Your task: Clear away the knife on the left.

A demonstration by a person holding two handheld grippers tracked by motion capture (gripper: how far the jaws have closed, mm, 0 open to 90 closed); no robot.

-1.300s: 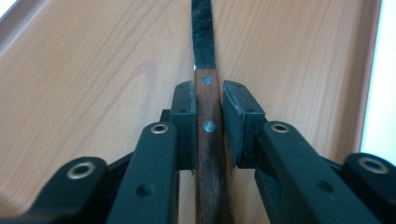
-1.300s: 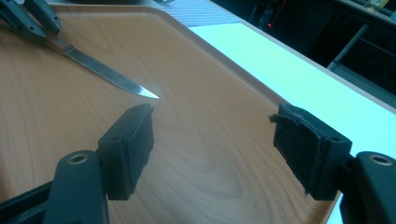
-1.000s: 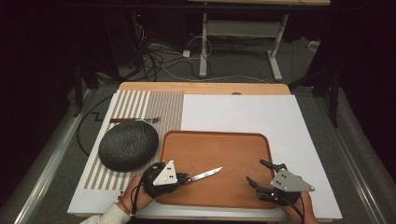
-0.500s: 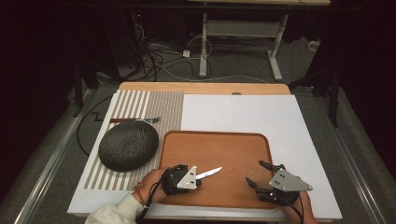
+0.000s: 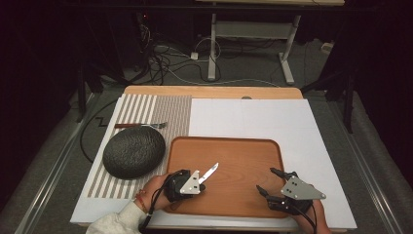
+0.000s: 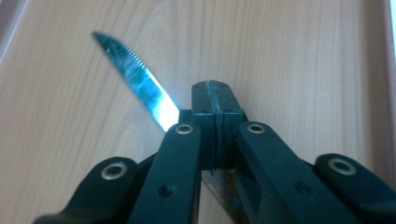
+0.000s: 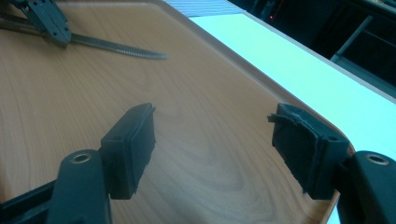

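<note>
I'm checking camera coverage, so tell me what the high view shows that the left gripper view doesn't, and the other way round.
High view alone: the dark round stone-like dome on the striped mat, the wooden-handled fork behind it, the white board, and the right gripper with jaws apart over the tray.

Left gripper view alone: the fine serrated edge of the blade, and the two black pads pressed together.

Both: the left gripper shut on the steel knife above the wooden tray.

No legible text or labels.

Dark room, cables [image 5: 165, 63] on floor
</note>
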